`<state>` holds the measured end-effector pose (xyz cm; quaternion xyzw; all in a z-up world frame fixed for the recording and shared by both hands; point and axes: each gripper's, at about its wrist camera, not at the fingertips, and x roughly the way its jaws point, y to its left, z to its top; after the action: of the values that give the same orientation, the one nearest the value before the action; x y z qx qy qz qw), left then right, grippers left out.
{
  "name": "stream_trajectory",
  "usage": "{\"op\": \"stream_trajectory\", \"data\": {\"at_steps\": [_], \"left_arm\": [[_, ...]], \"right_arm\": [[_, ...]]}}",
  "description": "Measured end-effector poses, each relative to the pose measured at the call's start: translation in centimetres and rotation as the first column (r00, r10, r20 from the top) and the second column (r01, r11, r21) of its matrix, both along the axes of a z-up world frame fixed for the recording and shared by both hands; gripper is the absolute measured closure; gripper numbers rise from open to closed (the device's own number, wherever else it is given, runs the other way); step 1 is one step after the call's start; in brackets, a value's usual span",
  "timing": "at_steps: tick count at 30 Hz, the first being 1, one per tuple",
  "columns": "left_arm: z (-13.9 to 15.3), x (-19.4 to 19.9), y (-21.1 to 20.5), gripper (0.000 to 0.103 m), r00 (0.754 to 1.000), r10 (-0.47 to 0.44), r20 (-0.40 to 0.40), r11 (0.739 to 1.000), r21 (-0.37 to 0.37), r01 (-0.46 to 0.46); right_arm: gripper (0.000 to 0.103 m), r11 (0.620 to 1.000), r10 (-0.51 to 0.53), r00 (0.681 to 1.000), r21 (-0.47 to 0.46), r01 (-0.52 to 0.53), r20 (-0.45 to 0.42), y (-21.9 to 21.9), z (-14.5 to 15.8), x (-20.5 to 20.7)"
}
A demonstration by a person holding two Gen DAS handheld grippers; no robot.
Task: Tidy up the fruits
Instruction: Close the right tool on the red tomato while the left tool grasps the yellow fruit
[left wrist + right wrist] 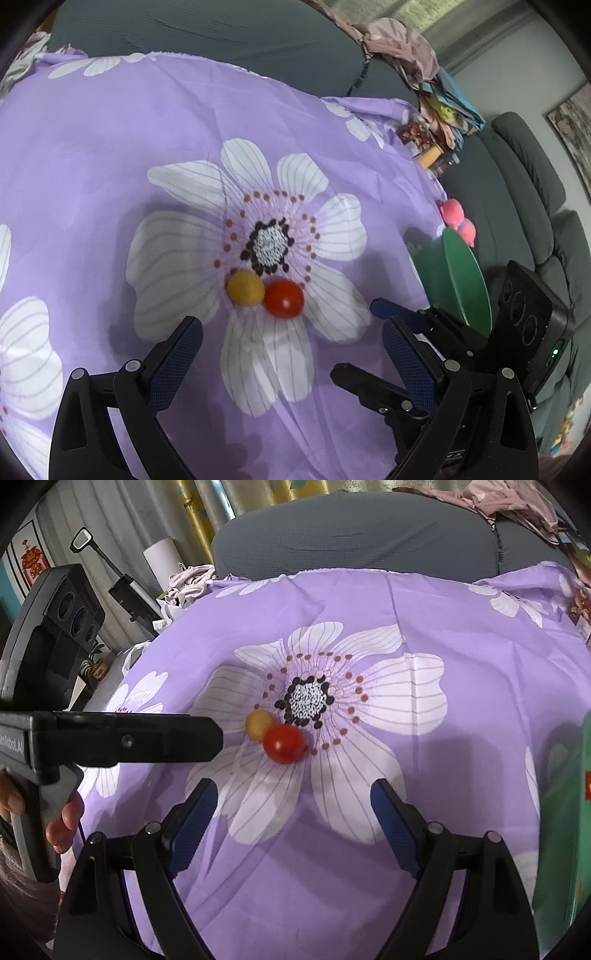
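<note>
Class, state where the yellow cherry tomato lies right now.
In both wrist views the yellow cherry tomato rests on the purple floral cloth, touching the red cherry tomato on its left, just below the printed flower's dark centre.

Red tomatoes: one red tomato (283, 298) (283, 744), on the big printed flower at the middle of the table.
Yellow tomatoes: one yellow tomato (245, 287) (259, 722), touching the red one.
Fruits on the cloth, all told: two.
Grippers: two, a left gripper (291, 345) and a right gripper (293, 806), each with two blue-padded fingers.
Green plates: one green plate (461, 280), at the table's right edge.
Pink round things: two pink balls (458, 221), just beyond the plate; what they are is unclear.
Purple flowered cloths: one cloth (110, 147) (461, 775) over the table.
</note>
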<state>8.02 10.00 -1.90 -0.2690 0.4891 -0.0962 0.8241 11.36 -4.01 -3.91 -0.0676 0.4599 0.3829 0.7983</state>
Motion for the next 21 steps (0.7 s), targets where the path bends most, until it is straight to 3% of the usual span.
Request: {"op": "stream_trajectory", "data": {"at_steps": [8, 10, 13, 16, 18, 21], "left_arm": [[-1.3, 2.3, 1.3, 0.006, 0.999, 0.01, -0.039, 0.998, -0.056, -0.012], [-1.2, 2.6, 1.2, 0.006, 0.999, 0.002, -0.034, 0.999, -0.051, -0.004], [-1.2, 3.2, 1.2, 0.006, 0.999, 0.0, -0.044, 0.998, -0.062, -0.003], [-1.2, 3.4, 0.9, 0.006, 0.999, -0.011, -0.048, 0.999, -0.041, 0.009], [-1.2, 3.5, 0.9, 0.01, 0.999, -0.015, -0.051, 0.999, -0.041, 0.013], [-1.5, 3.6, 1.2, 0.012, 0.998, -0.006, -0.062, 0.999, -0.041, 0.003]], "right_arm": [[0.018, 1.0, 0.022, 0.999, 0.012, -0.021, -0.035, 1.6, -1.0, 1.8], [0.018, 1.0, 0.025, 0.996, 0.016, -0.024, -0.082, 2.0, -1.5, 2.3], [0.024, 0.999, 0.046, 0.993, 0.033, -0.042, -0.112, 2.4, -1.8, 2.7], [0.031, 0.997, 0.067, 0.993, -0.027, -0.07, -0.095, 3.3, -2.2, 2.9], [0.04, 0.996, 0.082, 0.989, -0.013, -0.085, -0.12, 3.6, -2.4, 3.1], [0.045, 0.996, 0.088, 0.989, -0.007, -0.09, -0.121, 4.1, -2.8, 3.5]]}}
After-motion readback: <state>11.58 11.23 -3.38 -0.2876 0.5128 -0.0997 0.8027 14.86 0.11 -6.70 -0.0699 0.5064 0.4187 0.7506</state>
